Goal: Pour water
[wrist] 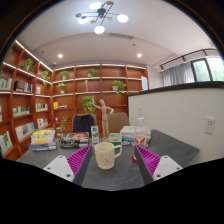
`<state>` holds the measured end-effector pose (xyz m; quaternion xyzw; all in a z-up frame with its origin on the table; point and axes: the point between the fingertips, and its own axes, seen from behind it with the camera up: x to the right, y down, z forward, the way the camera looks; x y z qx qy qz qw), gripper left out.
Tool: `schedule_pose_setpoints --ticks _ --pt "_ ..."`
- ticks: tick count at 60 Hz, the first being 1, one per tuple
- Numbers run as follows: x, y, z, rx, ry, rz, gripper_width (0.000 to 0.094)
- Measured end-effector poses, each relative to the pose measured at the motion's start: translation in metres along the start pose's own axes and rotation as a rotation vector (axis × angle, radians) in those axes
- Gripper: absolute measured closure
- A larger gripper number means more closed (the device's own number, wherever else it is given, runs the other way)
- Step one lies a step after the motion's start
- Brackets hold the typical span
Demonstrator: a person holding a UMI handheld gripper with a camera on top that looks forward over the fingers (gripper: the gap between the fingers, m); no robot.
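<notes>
Bookshelves (75,95) back a desk (125,172); the hand-held gripper (112,160), fingers apart, holds nothing. A cup (106,154) stands between them; pouring looks not yet begun.

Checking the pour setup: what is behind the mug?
Behind the mug, which stands between the open claw pads, a clear bottle rises beside it. The mug's inside is hidden.

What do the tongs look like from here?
The tongs show as two broad dark-grey fingers widening toward the camera, each bearing a magenta pad on its inner face. A white block sits at each finger's outer base. No cables, markings, hand or sleeve are visible.
</notes>
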<state>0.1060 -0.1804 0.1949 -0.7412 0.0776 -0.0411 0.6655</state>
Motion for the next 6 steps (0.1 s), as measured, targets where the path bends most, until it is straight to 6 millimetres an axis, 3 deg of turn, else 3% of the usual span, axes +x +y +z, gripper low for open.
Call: schedule_pose_setpoints --ticks 6 --pt "-0.0101 0.0008 -0.0019 -0.003 -0.016 -0.036 0.0051"
